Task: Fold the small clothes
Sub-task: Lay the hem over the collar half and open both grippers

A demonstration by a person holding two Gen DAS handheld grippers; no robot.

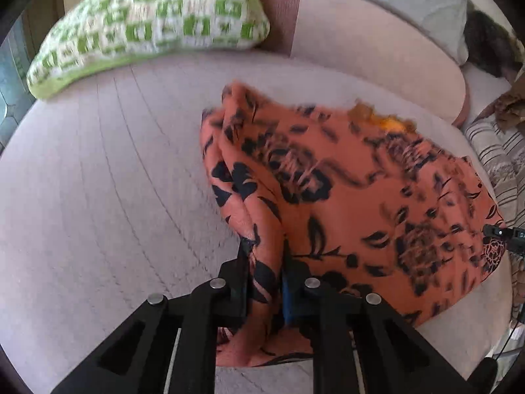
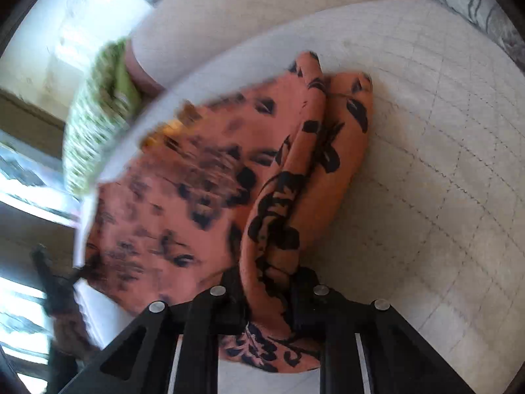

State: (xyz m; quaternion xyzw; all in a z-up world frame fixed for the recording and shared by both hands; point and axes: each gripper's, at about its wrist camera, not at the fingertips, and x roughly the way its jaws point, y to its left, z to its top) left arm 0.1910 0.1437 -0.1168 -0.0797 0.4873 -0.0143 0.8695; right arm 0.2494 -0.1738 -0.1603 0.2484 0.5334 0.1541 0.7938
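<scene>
An orange garment with a black flower print (image 1: 347, 184) lies spread on a pale quilted cushion (image 1: 115, 170). My left gripper (image 1: 264, 262) is shut on a bunched fold of its near left edge. In the right wrist view the same garment (image 2: 183, 197) stretches away to the left, and my right gripper (image 2: 267, 282) is shut on a bunched fold at its near right edge. The other gripper's dark tip shows at the right edge of the left wrist view (image 1: 502, 234). The frames are blurred.
A green and white checked pillow (image 1: 147, 23) lies at the back left. A beige backrest cushion (image 1: 377, 49) runs behind the garment. Striped fabric (image 1: 495, 151) lies at the right. The quilted cushion (image 2: 426, 164) extends to the right of the right gripper.
</scene>
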